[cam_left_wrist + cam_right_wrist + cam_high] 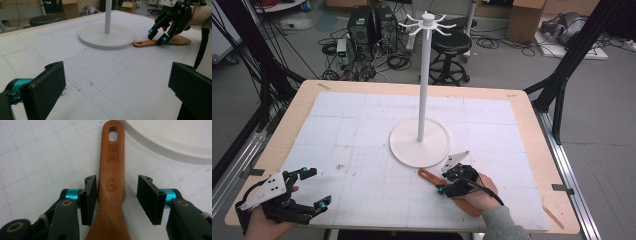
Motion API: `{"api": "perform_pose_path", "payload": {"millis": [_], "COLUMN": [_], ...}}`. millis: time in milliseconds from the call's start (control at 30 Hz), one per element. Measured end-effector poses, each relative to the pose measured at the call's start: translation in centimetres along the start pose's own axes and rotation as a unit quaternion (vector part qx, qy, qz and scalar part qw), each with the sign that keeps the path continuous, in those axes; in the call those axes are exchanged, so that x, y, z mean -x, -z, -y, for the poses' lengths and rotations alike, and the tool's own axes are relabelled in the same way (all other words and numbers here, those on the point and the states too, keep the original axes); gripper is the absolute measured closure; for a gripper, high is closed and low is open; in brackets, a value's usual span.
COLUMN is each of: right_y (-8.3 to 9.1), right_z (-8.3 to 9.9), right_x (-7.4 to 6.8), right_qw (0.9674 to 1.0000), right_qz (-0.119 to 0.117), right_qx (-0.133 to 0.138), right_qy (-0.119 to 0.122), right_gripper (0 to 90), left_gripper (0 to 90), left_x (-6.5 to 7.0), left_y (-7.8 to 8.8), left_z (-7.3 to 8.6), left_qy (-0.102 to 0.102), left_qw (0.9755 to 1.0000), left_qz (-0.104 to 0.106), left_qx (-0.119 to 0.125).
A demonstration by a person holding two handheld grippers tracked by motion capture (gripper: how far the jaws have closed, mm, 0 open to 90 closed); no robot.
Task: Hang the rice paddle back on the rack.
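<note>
Wooden spatula [111, 185] lies flat on the gridded mat [362, 150], handle between the right gripper [116, 195] pads, which stand unclenched, one nearly touching. Its long axis runs away toward the stand base [175, 140]. Left gripper [309, 192] hangs released, well apart.

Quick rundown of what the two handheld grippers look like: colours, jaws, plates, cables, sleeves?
Both are black, angular linkage frames with teal joints near the tips. The left gripper carries a grey three-cornered plate with small holes on top; the right gripper carries one too, and a black cable trails back from it. The right gripper's jaws end in flat black ridged pads. A grey sleeve covers the right forearm.
</note>
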State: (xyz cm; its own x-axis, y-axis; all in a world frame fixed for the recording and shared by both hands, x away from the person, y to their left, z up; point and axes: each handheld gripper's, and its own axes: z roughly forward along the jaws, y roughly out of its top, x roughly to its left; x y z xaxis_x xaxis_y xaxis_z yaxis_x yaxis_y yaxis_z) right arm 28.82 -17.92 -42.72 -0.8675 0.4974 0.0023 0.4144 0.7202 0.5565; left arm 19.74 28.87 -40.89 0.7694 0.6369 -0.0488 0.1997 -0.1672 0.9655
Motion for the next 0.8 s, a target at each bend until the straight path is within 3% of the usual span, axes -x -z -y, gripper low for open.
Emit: {"api": "perform_pose_path", "payload": {"millis": [233, 367, 800], "right_y": [0.06, 0.09, 0.28], "right_z": [-0.08, -0.46, -0.48], "right_x": [0.12, -0.05, -0.12], "right_qw": [0.9999, 0.9998, 0.9995], "right_qz": [-0.007, -0.003, -0.008], "right_qx": [-0.005, -0.021, -0.031], "right_qy": [-0.012, -0.005, -0.007], "right_gripper": [54.0, 56.9, 61.5], "left_gripper": [1.8, 1.8, 1.8], "left_x": [0.0, 0.0, -0.07], "left_y": [-0.04, -0.02, 0.11], "left_z": [0.06, 0.05, 0.08], "left_qy": [0.001, 0.001, -0.001], "left_qw": [1.0, 1.0, 1.0], "left_qz": [0.001, 0.0, -0.002], "left_qx": [-0.002, -0.002, -0.004]}}
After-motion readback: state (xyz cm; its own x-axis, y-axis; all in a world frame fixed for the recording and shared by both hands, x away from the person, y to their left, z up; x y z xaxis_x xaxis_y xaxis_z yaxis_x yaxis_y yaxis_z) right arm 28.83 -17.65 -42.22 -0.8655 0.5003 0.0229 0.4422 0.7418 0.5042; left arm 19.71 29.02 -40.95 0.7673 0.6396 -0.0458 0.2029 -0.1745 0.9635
